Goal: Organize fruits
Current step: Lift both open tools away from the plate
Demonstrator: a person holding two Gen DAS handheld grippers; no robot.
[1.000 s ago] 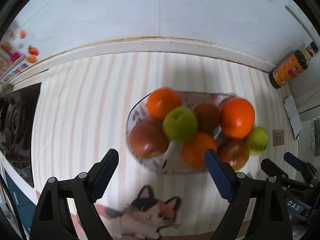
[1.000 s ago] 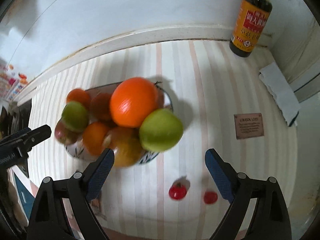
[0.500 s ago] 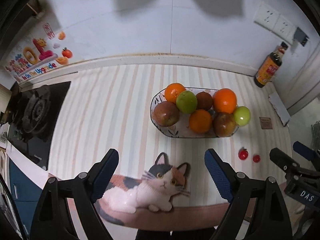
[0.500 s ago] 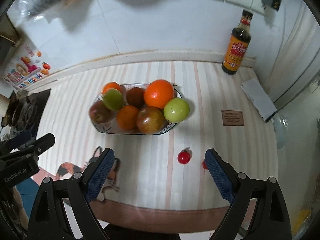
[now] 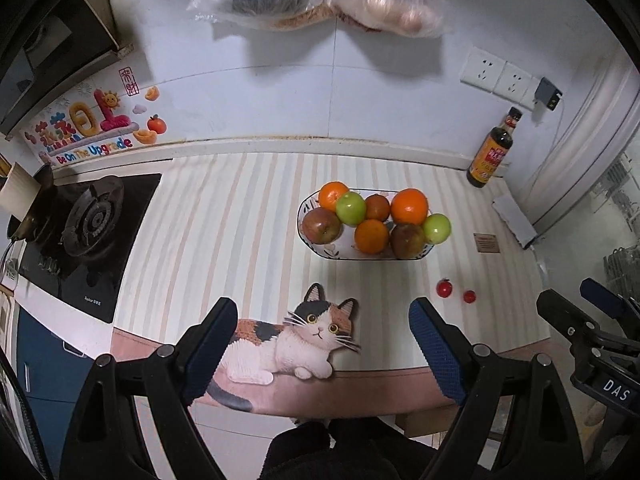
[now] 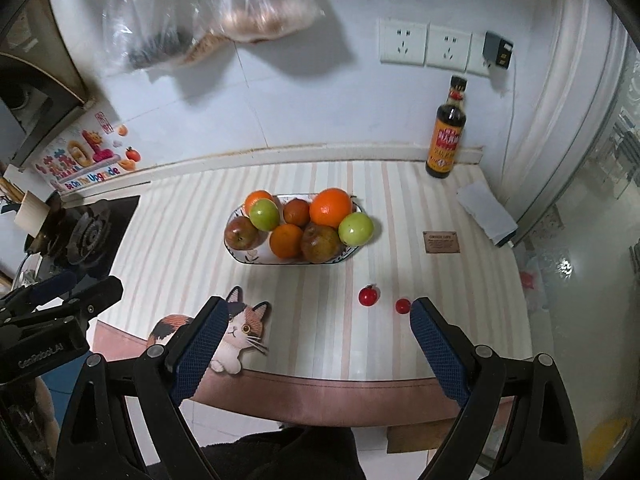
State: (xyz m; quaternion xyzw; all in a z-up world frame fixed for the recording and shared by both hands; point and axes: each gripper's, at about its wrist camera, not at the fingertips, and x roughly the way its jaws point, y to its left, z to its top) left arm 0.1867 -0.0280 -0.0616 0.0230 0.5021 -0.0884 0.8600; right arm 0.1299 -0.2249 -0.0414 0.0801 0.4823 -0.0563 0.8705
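Orange-green fruit bowl (image 5: 308, 236) well beyond both jaws; jaws spread wide, empty.

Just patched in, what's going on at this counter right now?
A person holds two grippers above the counter's near edge. The left gripper and the right gripper are both open and empty. The fruit bowl sits piled with oranges and apples. Two small red fruits lie loose on the striped mat in front of it, untouched.

Three oranges (image 5: 409, 206) (two green apples (image 5: 351, 208))
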